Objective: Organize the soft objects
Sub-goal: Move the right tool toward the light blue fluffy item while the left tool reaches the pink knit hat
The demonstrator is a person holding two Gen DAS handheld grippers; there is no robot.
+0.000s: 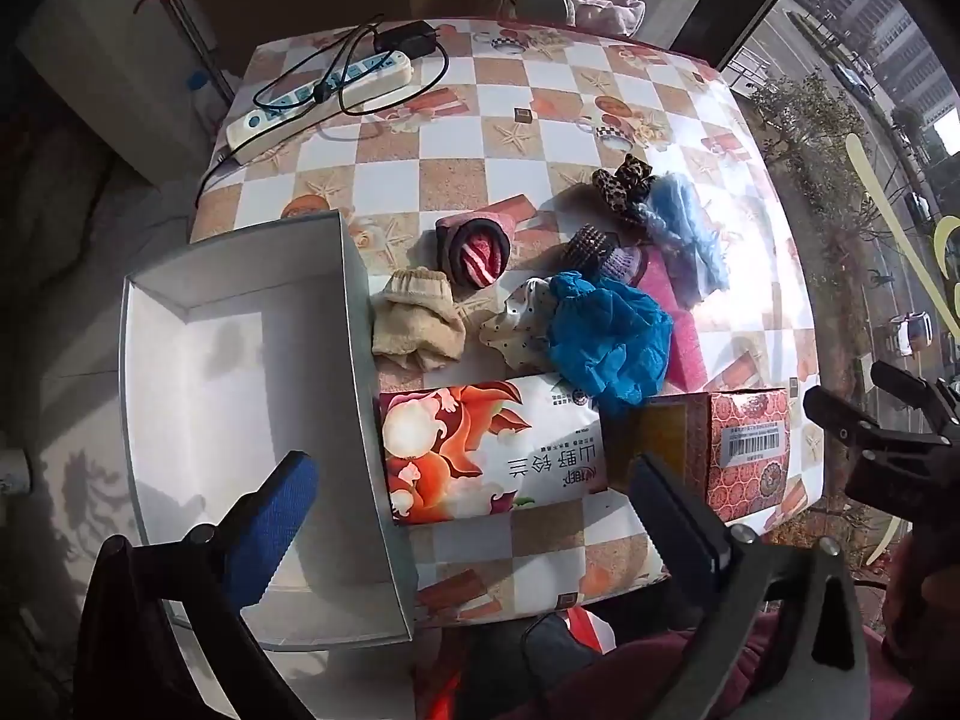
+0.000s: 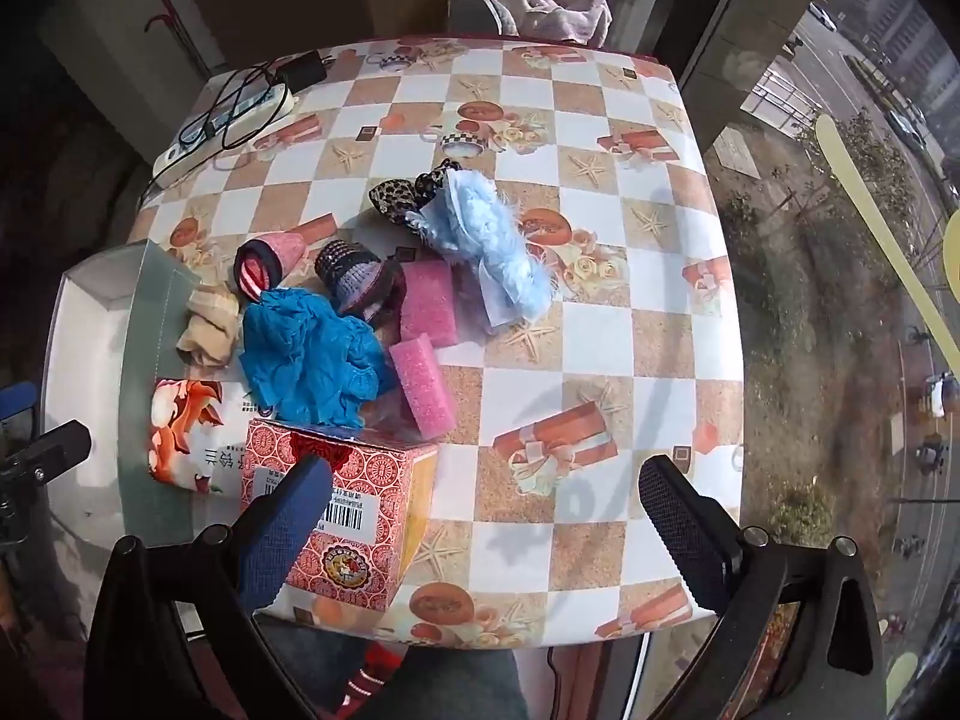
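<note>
A white open box [image 1: 240, 396] lies at the table's left edge, seen also in the right wrist view [image 2: 90, 324]. Beside it lies a pile of soft things: a beige sock [image 1: 417, 321] [image 2: 207, 324], a striped pink roll [image 1: 477, 252] [image 2: 267, 261], blue crinkled cloth [image 1: 609, 336] [image 2: 312, 354], pink sponges [image 2: 423, 381], a fluffy light-blue piece [image 2: 492, 240] [image 1: 687, 228], a leopard scrunchie [image 1: 624, 183] [image 2: 399, 195]. A tissue pack [image 1: 492, 456] and a red carton [image 2: 348, 510] [image 1: 744, 450] lie in front. My left gripper [image 1: 474, 516] is open above the box edge. My right gripper [image 2: 486, 516] is open, empty, over the front edge.
A power strip with black cables [image 1: 318, 102] [image 2: 225, 120] lies at the table's far left corner. Towels on a chair [image 2: 540, 12] stand behind the table. A window runs along the right side. The checkered tablecloth [image 2: 630, 330] covers the table.
</note>
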